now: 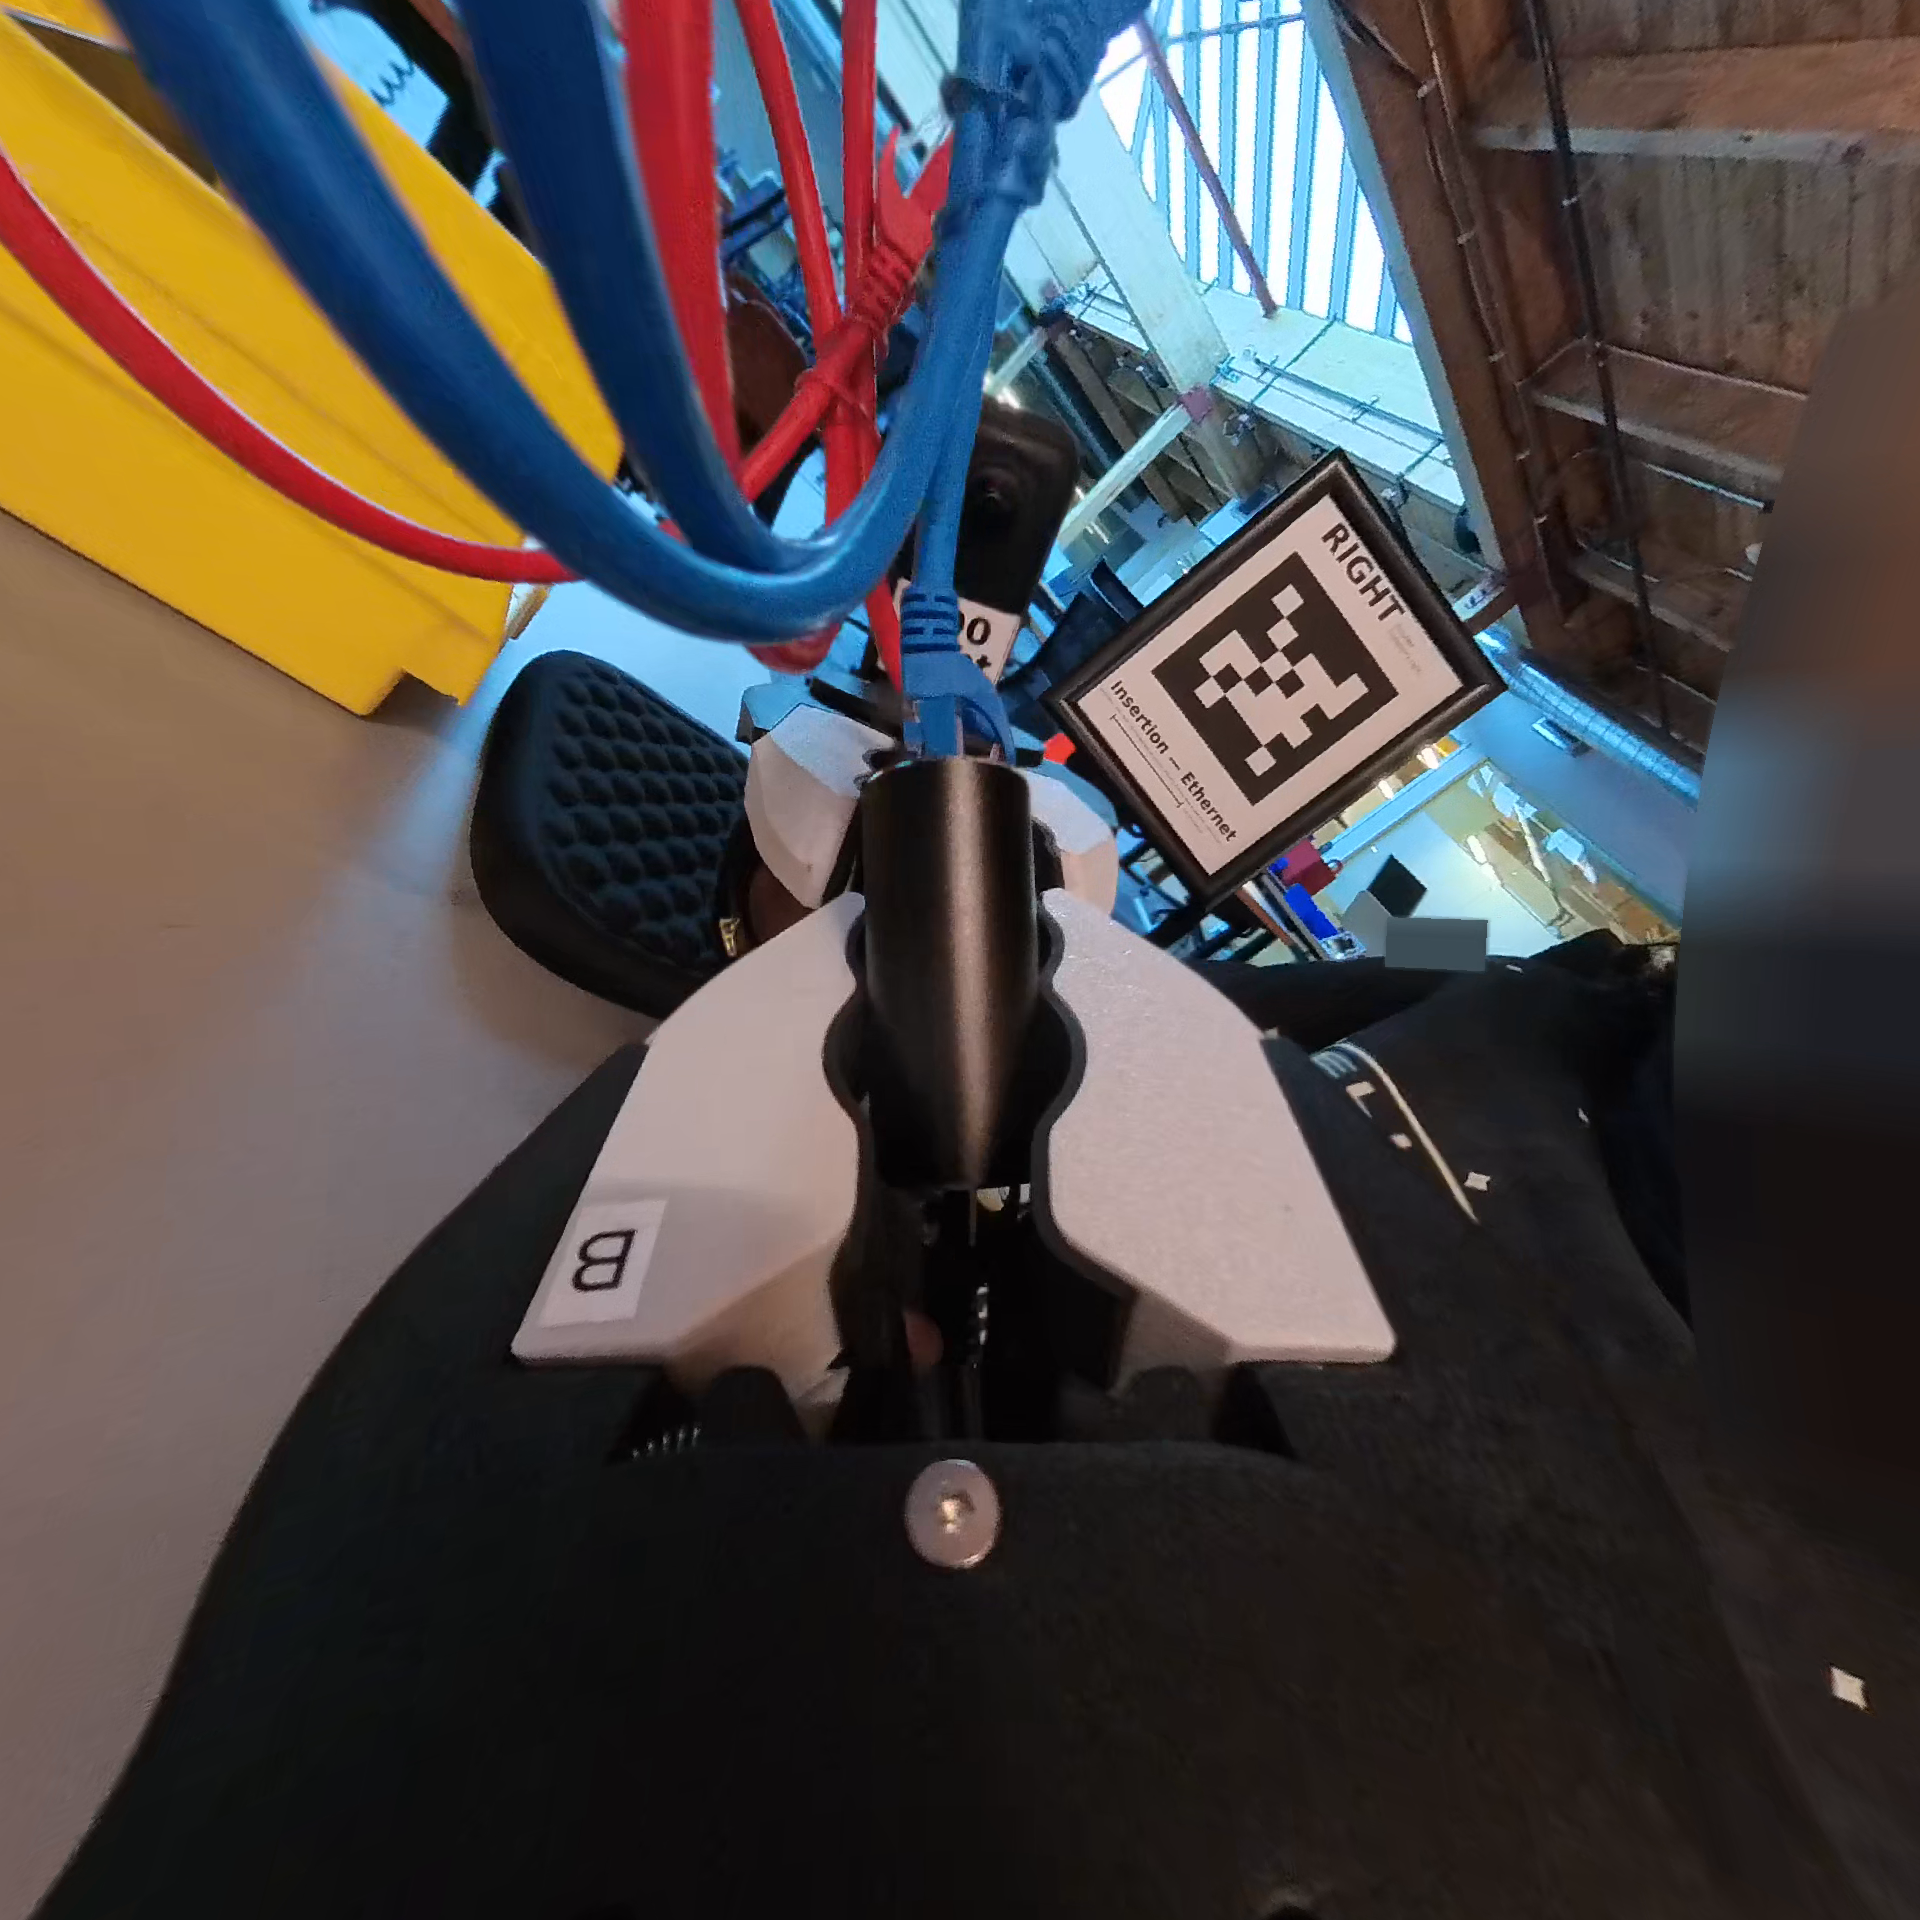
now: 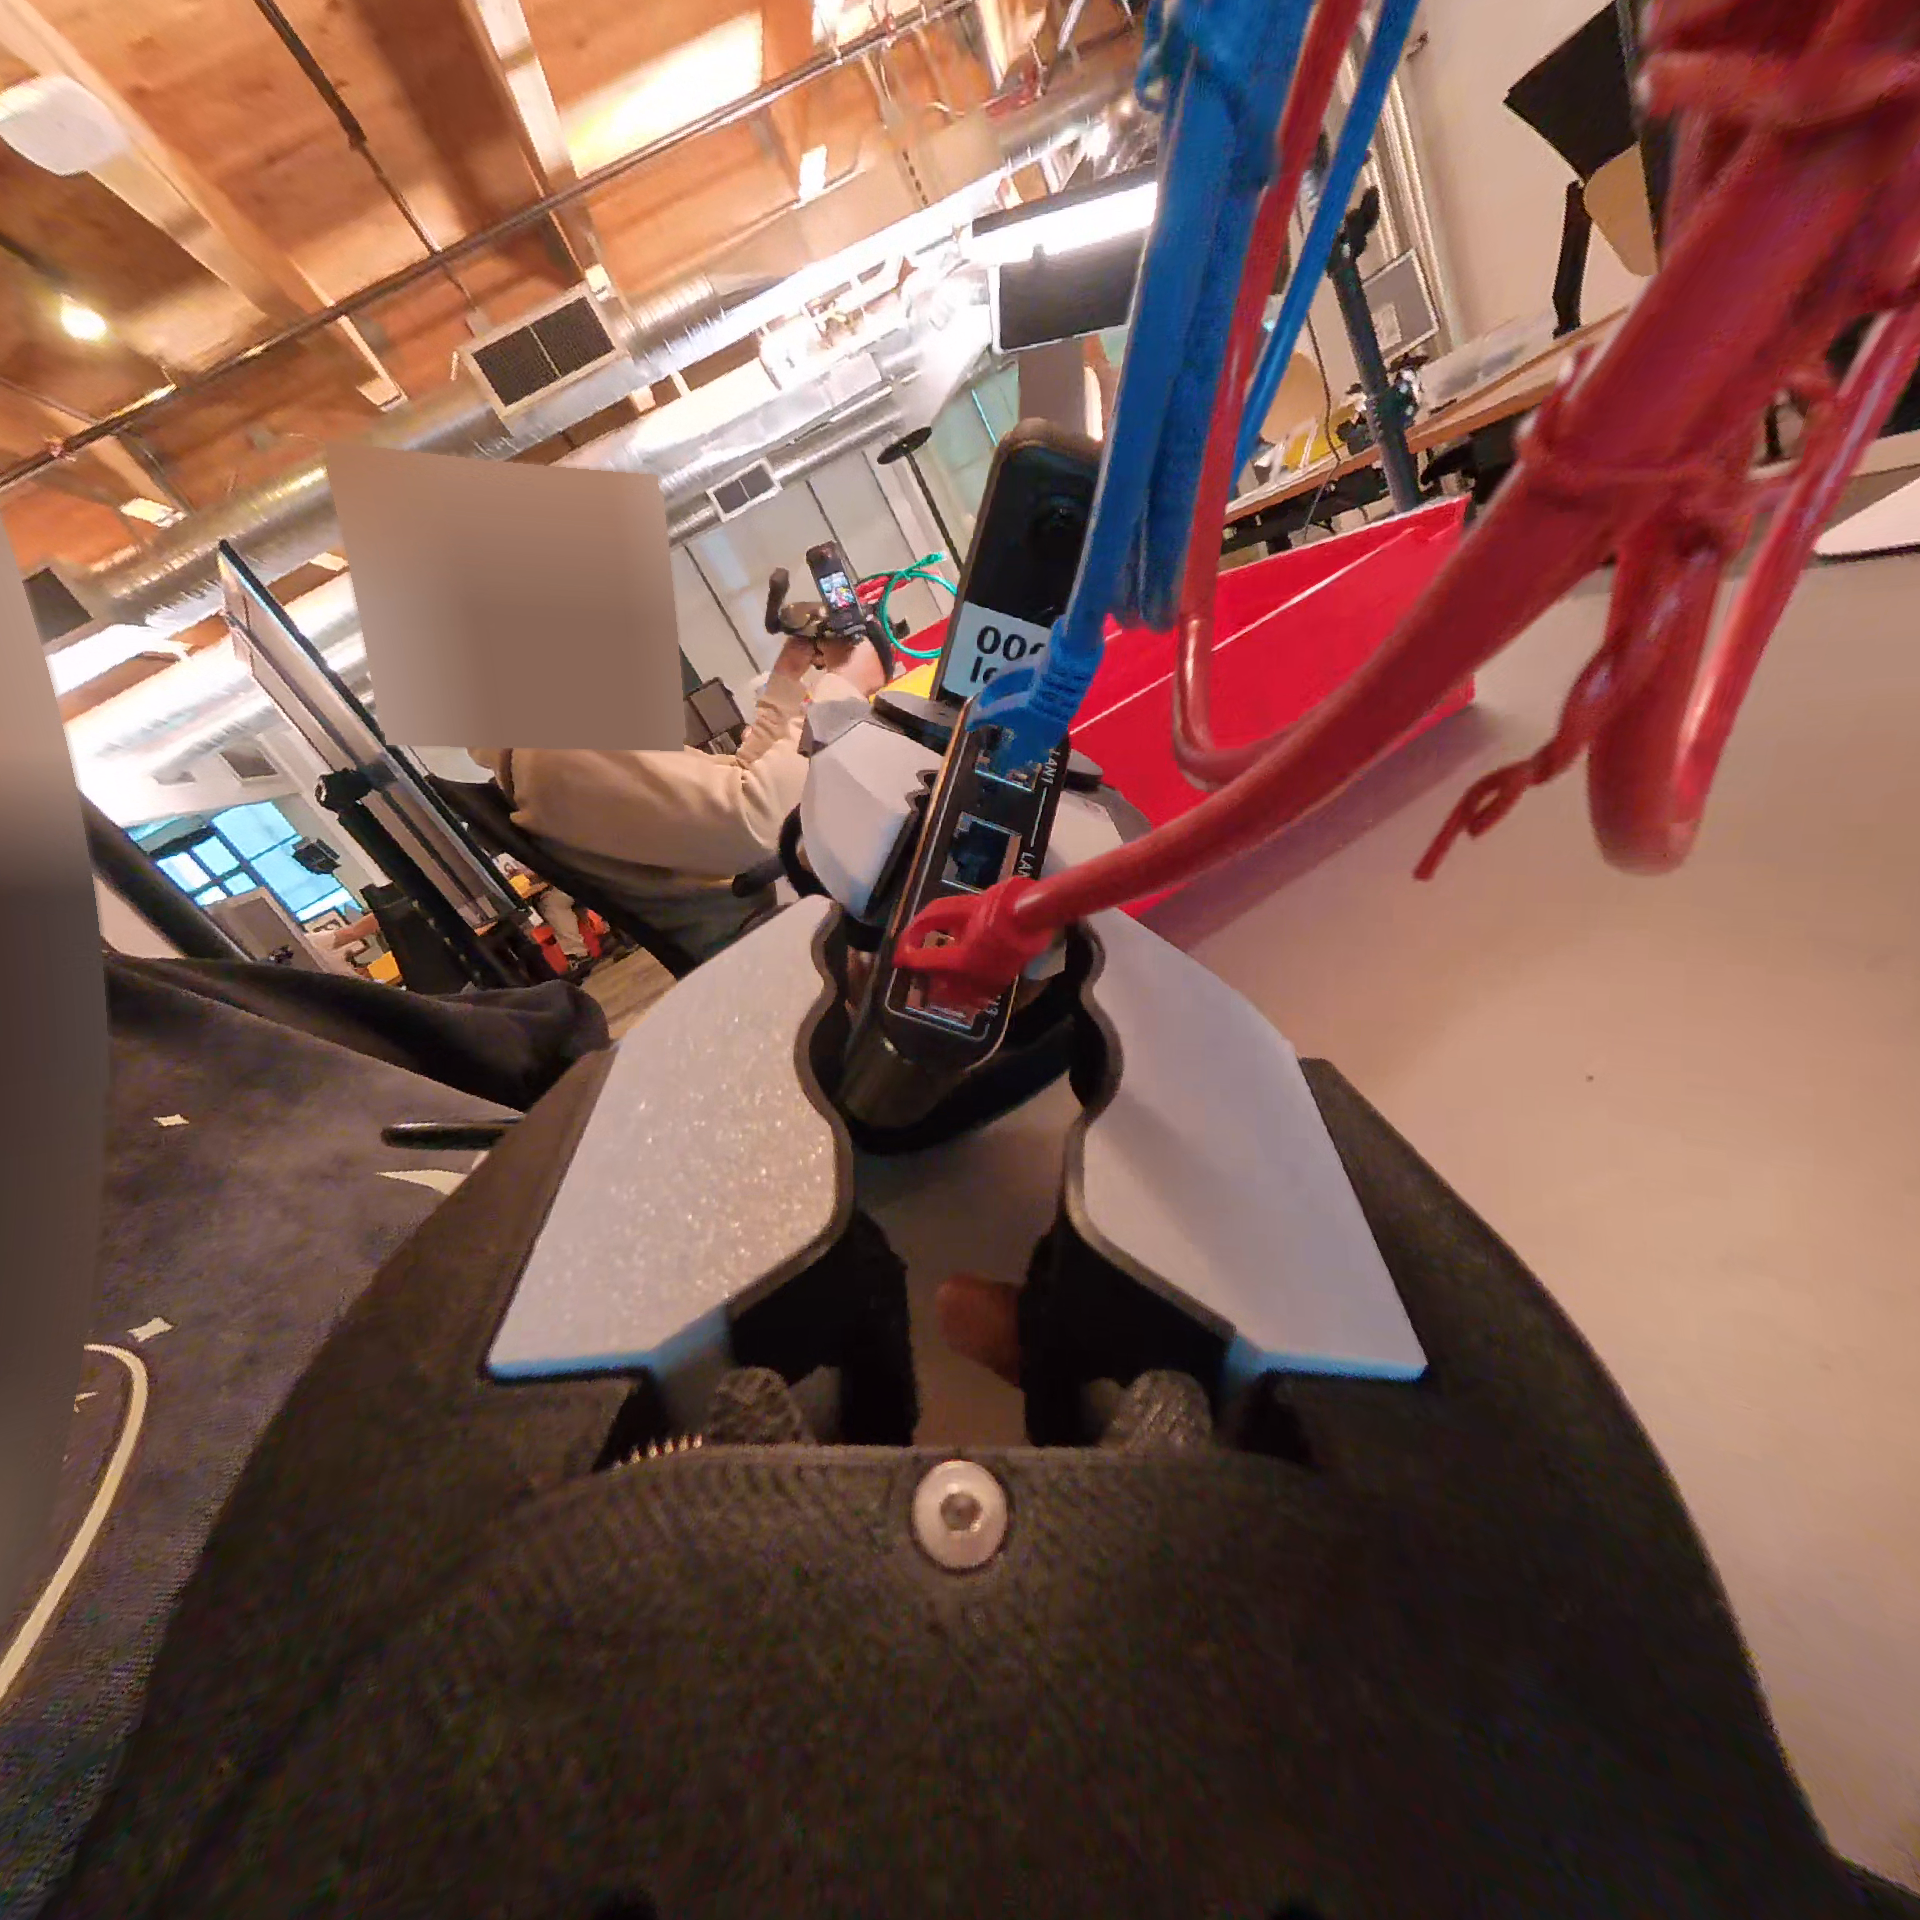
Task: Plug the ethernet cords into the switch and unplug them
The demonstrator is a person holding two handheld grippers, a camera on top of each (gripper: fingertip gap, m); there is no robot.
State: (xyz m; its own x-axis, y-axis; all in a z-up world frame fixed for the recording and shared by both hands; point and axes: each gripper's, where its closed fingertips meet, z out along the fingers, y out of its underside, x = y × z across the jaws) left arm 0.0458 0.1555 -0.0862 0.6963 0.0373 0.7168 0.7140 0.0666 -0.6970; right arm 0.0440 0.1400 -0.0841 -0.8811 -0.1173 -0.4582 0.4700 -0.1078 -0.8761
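My left gripper (image 1: 951, 935) is shut on the black switch (image 1: 951, 987), seen from its plain side. A blue cord (image 1: 935, 582) runs down to a blue plug (image 1: 930, 665) at the switch's far end, where the right gripper's white fingers (image 1: 795, 805) also hold it. In the right wrist view my right gripper (image 2: 956, 987) is shut on the near end of the switch (image 2: 935, 1049). Its port face shows the blue plug (image 2: 1044, 691) in the far port, a red plug (image 2: 961, 930) in the near port, and the middle port (image 2: 982, 847) empty. Red cord (image 2: 1351, 748) loops hang above.
A yellow bin (image 1: 260, 416), a black honeycomb pad (image 1: 603, 810) and a framed marker card (image 1: 1278, 675) stand on the grey table (image 1: 208, 987). A red bin (image 2: 1299, 644) sits behind the switch. A person in beige (image 2: 644, 800) sits at the left. Dark clothing (image 1: 1455, 1039) is close by. The grippers are tip to tip, or close to it.
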